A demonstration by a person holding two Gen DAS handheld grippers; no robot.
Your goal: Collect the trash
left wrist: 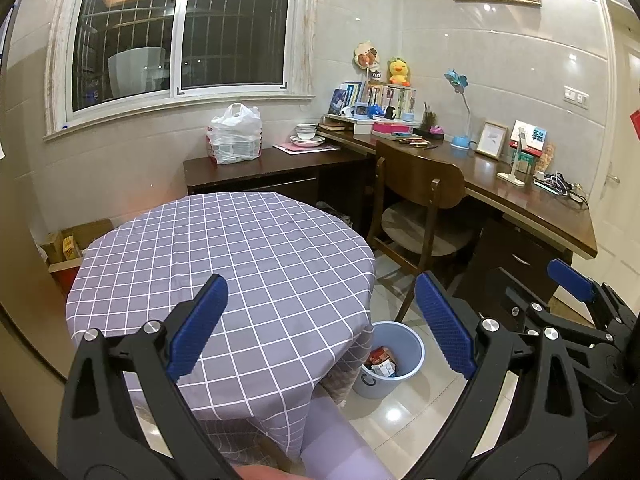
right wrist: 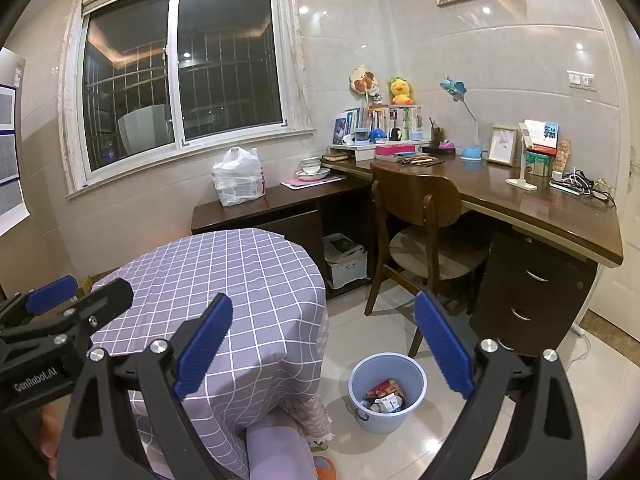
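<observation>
Nearest in each wrist view are the tool's own blue pads. The left gripper (left wrist: 320,328) stands with its fingers spread wide and nothing between them, and the right gripper (right wrist: 323,346) is likewise spread and empty.

Just below and ahead of both lies the round tabletop (left wrist: 224,248) under its grey checked cloth. No wrapper, packet or scrap shows anywhere on the cloth in either view, so by my judgement the collecting is finished or nearly so.

The trash itself sits in the pale blue bin (right wrist: 386,394) on the tiled floor, just beside the hanging edge of the cloth. Small cartons and wrappers (right wrist: 384,398) lie in its bottom.

The bin lies down and forward of both grippers, to the right of the tabletop. It falls between the right gripper's fingers in that view, while in the left wrist view it sits lower and is partly hidden by the cloth's edge. The right hand therefore seems the nearer one for any further drop, though I cannot be sure of depth through a fisheye lens.

The right wrist view shows the whole bin mouth, and the left gripper's body at its left edge. The left wrist view shows the right gripper (left wrist: 576,284) at its right edge, and more of the tabletop's far side. Beyond stand a wooden chair (right wrist: 420,216) and a cluttered desk (right wrist: 532,200).
</observation>
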